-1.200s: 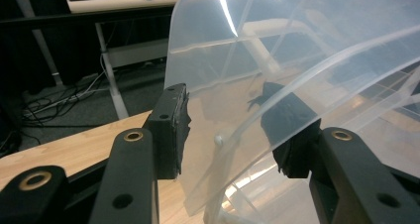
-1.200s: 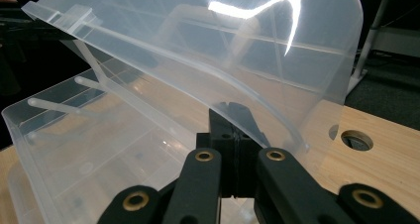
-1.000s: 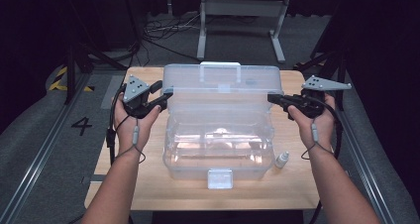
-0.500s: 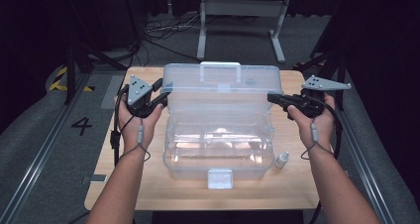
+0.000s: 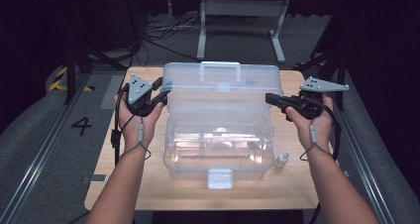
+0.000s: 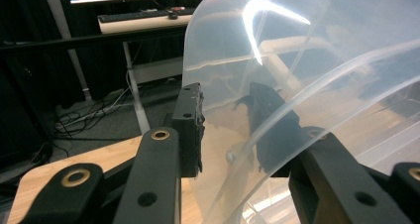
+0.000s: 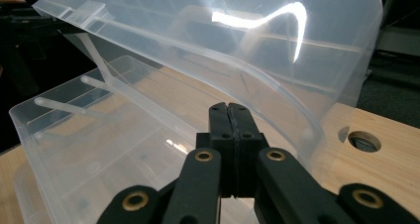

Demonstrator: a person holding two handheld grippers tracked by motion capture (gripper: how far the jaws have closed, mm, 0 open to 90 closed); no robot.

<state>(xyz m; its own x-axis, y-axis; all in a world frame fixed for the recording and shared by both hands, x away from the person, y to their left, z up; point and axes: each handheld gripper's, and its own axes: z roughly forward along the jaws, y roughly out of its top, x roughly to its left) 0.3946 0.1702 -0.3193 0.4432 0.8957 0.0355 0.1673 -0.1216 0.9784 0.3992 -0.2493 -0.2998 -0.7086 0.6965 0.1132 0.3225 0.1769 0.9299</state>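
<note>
A clear plastic box (image 5: pixel 218 149) stands in the middle of the table with its hinged lid (image 5: pixel 223 83) raised. My left gripper (image 5: pixel 161 92) is at the lid's left end. Its jaws have just been closing, and the lid's thin side wall (image 6: pixel 297 45) stands between them with a gap still showing at the pads. In the left gripper view, the left gripper (image 6: pixel 225 100) has one pad outside the wall and the other seen through the plastic. My right gripper (image 5: pixel 270 99) is shut and empty at the lid's right end, its tips (image 7: pixel 231 110) close to the lid's rim (image 7: pixel 223 40).
A small white dropper bottle (image 5: pixel 282 159) stands on the wooden table (image 5: pixel 292 184) by the box's front right corner. The box's latch (image 5: pixel 220 178) faces the person. A round hole (image 7: pixel 364 140) is cut in the tabletop. Dark floor, rails and a desk frame surround the table.
The left gripper's jaws have narrowed around the lid's left side wall. The lid, both hands and the right gripper stay where they were.
</note>
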